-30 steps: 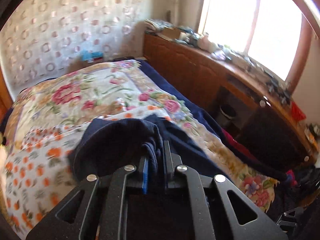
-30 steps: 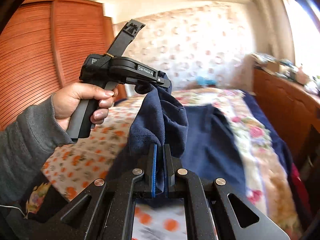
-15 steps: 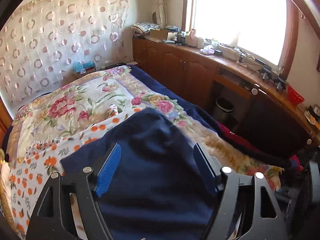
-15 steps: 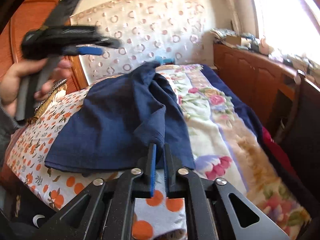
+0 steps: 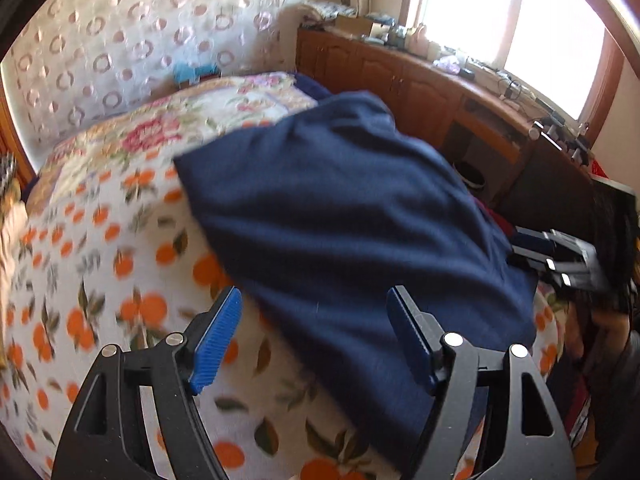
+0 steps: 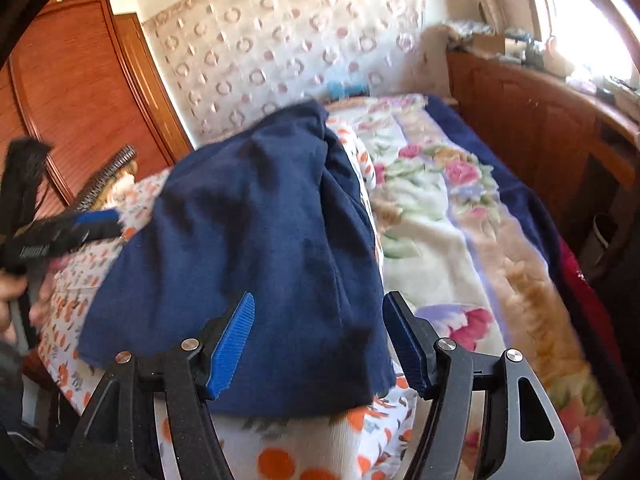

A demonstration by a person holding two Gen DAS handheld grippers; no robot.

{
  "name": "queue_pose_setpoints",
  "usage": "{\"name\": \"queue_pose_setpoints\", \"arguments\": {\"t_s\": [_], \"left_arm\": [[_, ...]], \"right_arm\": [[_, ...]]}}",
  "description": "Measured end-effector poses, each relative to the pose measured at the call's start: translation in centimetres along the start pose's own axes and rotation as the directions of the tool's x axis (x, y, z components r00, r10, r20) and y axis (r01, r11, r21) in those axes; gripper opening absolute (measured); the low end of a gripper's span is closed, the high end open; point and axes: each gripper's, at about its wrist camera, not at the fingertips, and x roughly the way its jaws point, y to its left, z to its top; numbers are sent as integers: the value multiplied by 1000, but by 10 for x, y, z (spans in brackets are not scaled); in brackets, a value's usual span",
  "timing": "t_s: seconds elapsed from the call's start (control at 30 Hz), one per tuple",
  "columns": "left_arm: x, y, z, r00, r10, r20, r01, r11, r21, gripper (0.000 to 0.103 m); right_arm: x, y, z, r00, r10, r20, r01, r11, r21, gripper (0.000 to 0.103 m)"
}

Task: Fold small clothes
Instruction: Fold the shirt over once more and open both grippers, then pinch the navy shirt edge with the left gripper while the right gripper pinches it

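Observation:
A navy blue garment (image 5: 352, 216) lies spread on the bed's orange-print blanket (image 5: 100, 280); it also shows in the right wrist view (image 6: 256, 248). My left gripper (image 5: 316, 336) is open and empty, just above the garment's near edge. My right gripper (image 6: 320, 340) is open and empty, its jaws standing either side of the garment's near corner. The left gripper shows blurred at the left of the right wrist view (image 6: 96, 228). The right gripper shows at the right edge of the left wrist view (image 5: 560, 260).
A floral blanket (image 6: 432, 208) covers the bed's far side. A wooden cabinet (image 5: 420, 92) with cluttered top runs under the window. A wooden wardrobe (image 6: 80, 92) stands left. A padded headboard wall (image 5: 120, 52) is behind. A bin (image 5: 472, 176) sits by the cabinet.
Both grippers let go of the garment: the left opened half a second ago, the right has just opened. The garment now lies flat on the bed. Both grippers pulled back.

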Motion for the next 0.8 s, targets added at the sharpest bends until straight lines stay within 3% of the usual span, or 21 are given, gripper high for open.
{"name": "queue_pose_setpoints", "arguments": {"t_s": [0.17, 0.33, 0.47, 0.67, 0.8], "left_arm": [[-2, -6, -20, 1000, -7, -16, 7, 1000, -6, 75], [-4, -22, -34, 1000, 20, -4, -19, 1000, 19, 76], [0, -23, -42, 1000, -3, -12, 3, 1000, 9, 75], [7, -23, -49, 1000, -18, -25, 18, 1000, -9, 76], [7, -29, -56, 1000, 18, 5, -18, 1000, 17, 76]], "right_arm": [[14, -10, 8, 999, -12, -45, 11, 1000, -2, 69], [24, -22, 14, 997, 36, -68, -34, 999, 33, 69], [27, -29, 13, 994, 89, -70, -84, 994, 62, 69], [28, -30, 12, 991, 105, -85, -99, 993, 65, 69], [29, -25, 11, 990, 105, -92, -100, 994, 53, 67]]}}
